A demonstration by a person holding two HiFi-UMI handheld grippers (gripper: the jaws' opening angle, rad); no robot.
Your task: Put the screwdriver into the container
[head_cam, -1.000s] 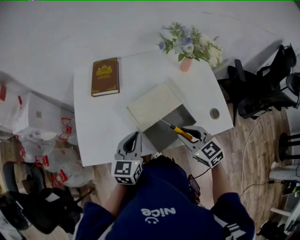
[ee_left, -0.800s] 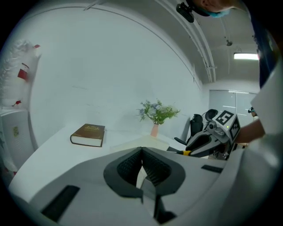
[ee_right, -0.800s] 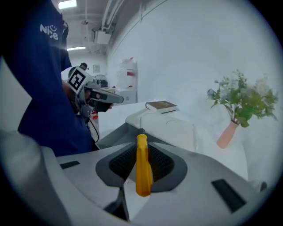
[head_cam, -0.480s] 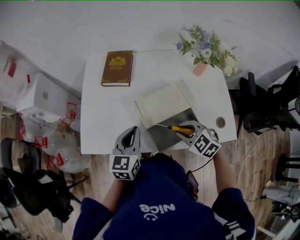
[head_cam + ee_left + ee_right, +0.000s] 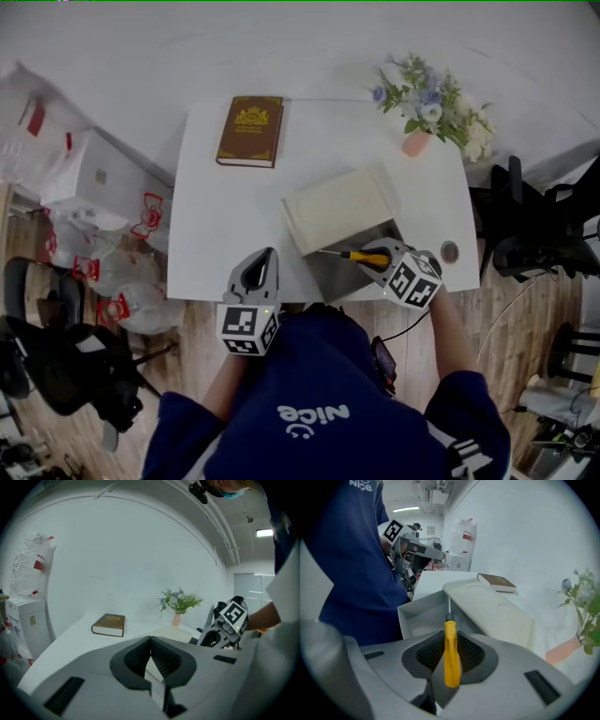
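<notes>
Table [image 5: 225, 216], right claw [image 5: 450, 639] clamping screwdriver [image 5: 451, 667] over container [image 5: 417, 616]

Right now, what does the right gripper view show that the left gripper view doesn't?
Only the right gripper view: the yellow-handled screwdriver clamped in the right tongs, its metal shaft pointing into the open grey container. Only the left gripper view: the left tongs, shut with nothing between them. Both: the brown hardcover book, the flowers in a pink vase and the white table.
</notes>
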